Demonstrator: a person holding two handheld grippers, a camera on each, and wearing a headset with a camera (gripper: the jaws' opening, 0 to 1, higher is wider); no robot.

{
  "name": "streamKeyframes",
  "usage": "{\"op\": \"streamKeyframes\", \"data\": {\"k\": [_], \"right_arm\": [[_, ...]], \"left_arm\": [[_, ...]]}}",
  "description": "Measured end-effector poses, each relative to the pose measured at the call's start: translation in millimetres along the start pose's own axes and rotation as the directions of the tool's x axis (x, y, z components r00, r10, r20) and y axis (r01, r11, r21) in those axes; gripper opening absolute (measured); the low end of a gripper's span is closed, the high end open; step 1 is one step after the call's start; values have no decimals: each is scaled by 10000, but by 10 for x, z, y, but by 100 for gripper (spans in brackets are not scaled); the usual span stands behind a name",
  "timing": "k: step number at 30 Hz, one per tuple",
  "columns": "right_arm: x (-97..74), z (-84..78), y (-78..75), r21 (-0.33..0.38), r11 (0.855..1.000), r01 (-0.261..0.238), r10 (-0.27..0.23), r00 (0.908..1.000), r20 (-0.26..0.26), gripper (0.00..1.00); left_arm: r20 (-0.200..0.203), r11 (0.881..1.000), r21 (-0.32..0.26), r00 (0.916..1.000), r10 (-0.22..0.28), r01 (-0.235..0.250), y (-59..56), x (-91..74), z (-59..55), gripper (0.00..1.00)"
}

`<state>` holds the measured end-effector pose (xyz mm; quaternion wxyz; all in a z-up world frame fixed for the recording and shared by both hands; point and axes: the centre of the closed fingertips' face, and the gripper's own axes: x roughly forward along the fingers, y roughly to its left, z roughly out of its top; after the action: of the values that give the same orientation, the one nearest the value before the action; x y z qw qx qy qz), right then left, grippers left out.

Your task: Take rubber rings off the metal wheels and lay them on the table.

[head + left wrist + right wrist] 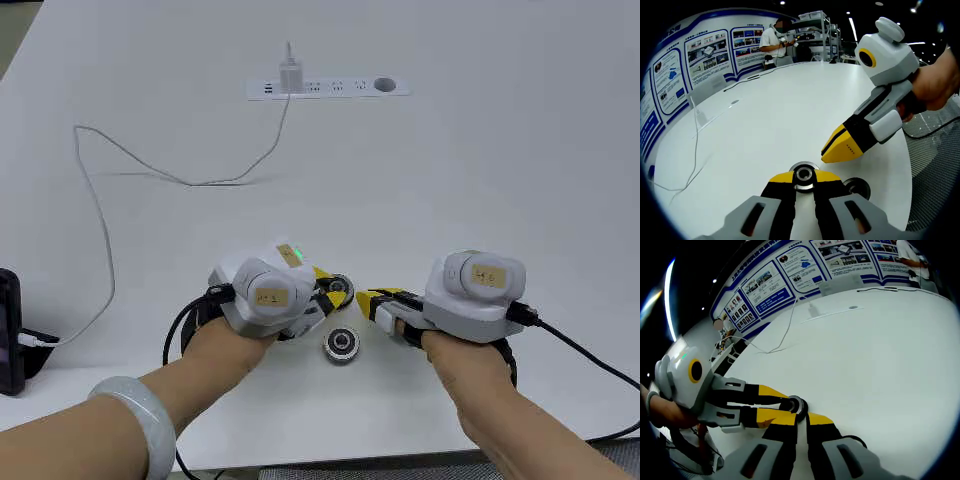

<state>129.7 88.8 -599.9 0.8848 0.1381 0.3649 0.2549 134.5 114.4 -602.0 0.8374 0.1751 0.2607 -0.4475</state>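
On white table: power strip, charger cable; poster wall beyond.

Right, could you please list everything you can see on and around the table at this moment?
small metal wheel with a black rubber ring: 2, silver and black; one between the left gripper's jaws, one lying on the table nearer the person
white power strip: 1, white, far side of the table
white charger plug: 1, white, plugged into the strip
thin white cable: 1, white, runs from the plug to the left edge
black device: 1, black, left edge, kind unclear
white table: 1, white, under everything
wall posters: several, blue and white, behind the table
standing person: 1, white top, far end
pale green bangle: 1, left wrist
left gripper: 1, grey and yellow
right gripper: 1, grey and yellow, tip beside the held wheel
hands: 2, and
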Motion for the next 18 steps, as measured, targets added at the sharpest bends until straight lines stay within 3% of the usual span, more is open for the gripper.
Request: {"op": "streamKeyframes", "data": {"k": [10, 16, 18], "right_arm": [[78, -13, 20, 1199, 9922, -333, 326, 9994, 84, 12], [114, -21, 2, 2573, 9647, -560, 514, 9984, 243, 15], [119, -17, -9, 2729, 9601, -610, 552, 9981, 287, 16]], "left_arm": [[3, 10000, 31, 10000, -17, 17, 0, 1, -3, 13], [4, 10000, 53, 10000, -14, 14, -2, 0, -3, 13], [-1, 10000, 61, 10000, -13, 13, -2, -1, -4, 13]]}}
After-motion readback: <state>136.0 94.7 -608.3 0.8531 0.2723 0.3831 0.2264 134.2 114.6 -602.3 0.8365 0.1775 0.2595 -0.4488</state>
